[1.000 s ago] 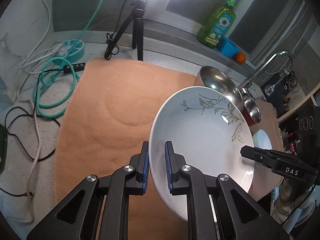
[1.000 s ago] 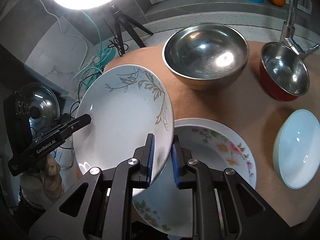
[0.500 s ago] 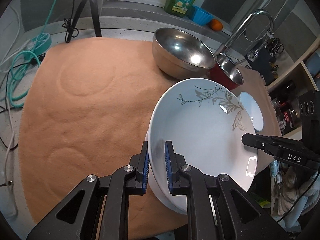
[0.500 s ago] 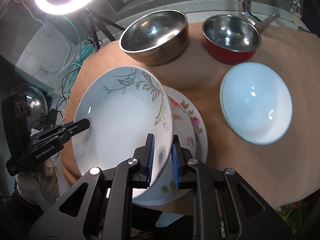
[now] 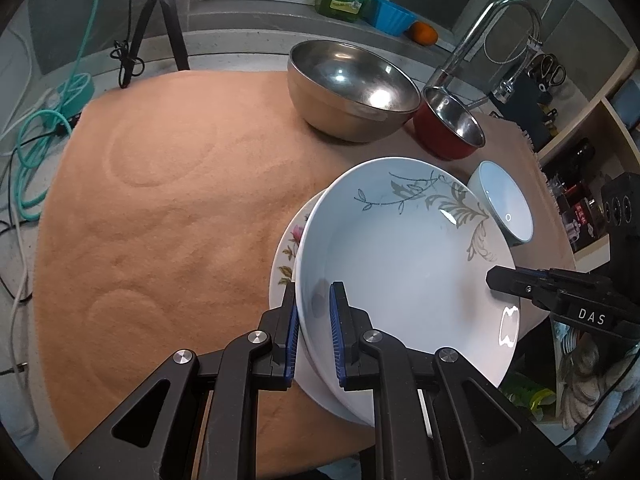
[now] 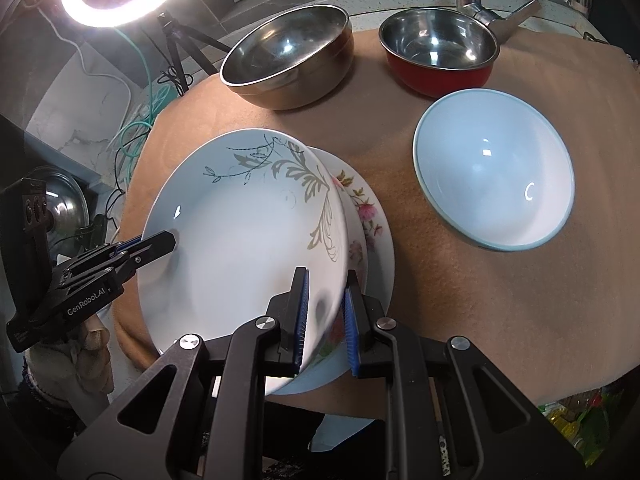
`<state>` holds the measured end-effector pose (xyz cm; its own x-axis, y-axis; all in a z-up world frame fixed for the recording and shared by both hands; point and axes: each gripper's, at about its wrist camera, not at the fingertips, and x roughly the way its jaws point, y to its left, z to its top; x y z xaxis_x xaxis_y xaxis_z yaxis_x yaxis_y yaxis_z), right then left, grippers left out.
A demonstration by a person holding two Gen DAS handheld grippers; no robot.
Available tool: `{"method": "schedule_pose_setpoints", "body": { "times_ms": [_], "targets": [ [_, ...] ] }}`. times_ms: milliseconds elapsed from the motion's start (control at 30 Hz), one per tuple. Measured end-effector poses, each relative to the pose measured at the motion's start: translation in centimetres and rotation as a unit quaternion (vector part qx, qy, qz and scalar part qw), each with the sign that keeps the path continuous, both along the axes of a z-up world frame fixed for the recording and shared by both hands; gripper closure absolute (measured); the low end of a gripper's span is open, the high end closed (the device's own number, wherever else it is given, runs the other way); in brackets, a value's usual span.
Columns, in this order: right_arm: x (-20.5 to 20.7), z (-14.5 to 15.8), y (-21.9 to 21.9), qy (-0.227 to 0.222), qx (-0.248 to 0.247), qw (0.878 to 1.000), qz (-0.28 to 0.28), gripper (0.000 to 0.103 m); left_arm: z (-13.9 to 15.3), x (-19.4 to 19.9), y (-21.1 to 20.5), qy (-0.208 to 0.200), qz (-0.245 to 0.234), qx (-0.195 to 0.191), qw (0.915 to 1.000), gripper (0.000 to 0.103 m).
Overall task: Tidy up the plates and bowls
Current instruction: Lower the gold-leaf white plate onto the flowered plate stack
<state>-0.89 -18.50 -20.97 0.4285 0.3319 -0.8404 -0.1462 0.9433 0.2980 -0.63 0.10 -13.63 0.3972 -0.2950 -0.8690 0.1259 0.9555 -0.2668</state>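
Leaf-pattern plate [image 5: 404,264] lowered over floral plate [image 5: 289,240], mostly hiding it

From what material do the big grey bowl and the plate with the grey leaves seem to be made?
Big grey bowl: probably stainless steel, brushed; it gives dull metallic reflections of the lamp. Plate with grey leaves: looks like glazed ceramic or porcelain, white and glossy with sharp highlights and a printed pattern; melamine cannot be excluded.

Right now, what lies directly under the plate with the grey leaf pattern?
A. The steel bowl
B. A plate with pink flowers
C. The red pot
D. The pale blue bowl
B: the pink-flower plate shows from beneath the leaf-pattern plate, gripped at opposite rims by both tools.
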Motion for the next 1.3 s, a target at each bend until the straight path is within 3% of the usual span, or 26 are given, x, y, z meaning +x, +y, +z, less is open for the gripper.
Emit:
{"method": "schedule_pose_setpoints", "body": {
  "times_ms": [1000,1300],
  "targets": [
    [0.2,-0.7,1.2,0.001,-0.030,0.999,0.020,0.086,-1.1,0.1,-0.5,0.006,-0.005,0.029,0.9996,0.090],
    [0.6,-0.8,0.2,0.012,0.000,1.000,0.018,0.084,-1.3,0.3,-0.5,0.012,-0.003,0.024,0.9996,0.090]
  ]
}}
